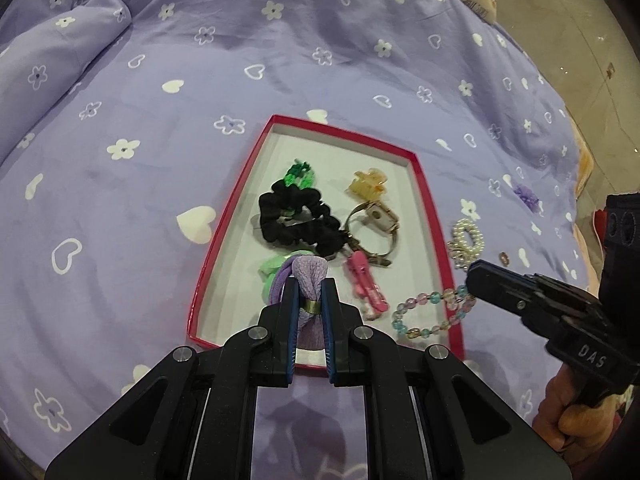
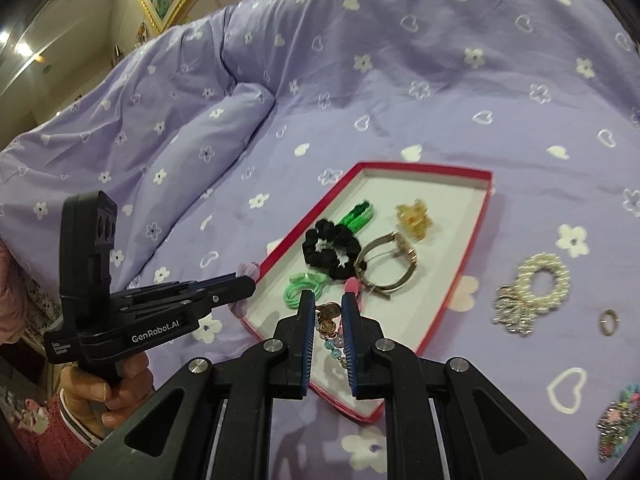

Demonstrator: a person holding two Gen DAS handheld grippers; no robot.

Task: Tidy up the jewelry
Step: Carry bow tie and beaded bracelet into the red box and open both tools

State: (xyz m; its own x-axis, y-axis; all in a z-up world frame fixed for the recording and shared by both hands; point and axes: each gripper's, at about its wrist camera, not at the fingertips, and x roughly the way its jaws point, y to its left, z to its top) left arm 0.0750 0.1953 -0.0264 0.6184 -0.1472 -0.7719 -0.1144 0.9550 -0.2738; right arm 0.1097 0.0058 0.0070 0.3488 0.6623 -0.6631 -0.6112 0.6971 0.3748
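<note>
Left gripper (image 1: 308, 292): bottom centre of left wrist view, jaws nearly closed, clamping purple hair tie (image 1: 306, 280). In right wrist view it enters from left edge, fingers level, pointing right; bare hand (image 2: 116, 392) wraps handle at lower left. Right gripper (image 2: 325, 308): bottom centre, jaws narrow, pinching beaded bracelet (image 2: 332, 332); hand (image 1: 568, 420) at lower right.

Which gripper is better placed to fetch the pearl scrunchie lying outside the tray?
Right. The right gripper is nearer the pearl scrunchie; the left gripper is shut on a purple hair tie.
</note>
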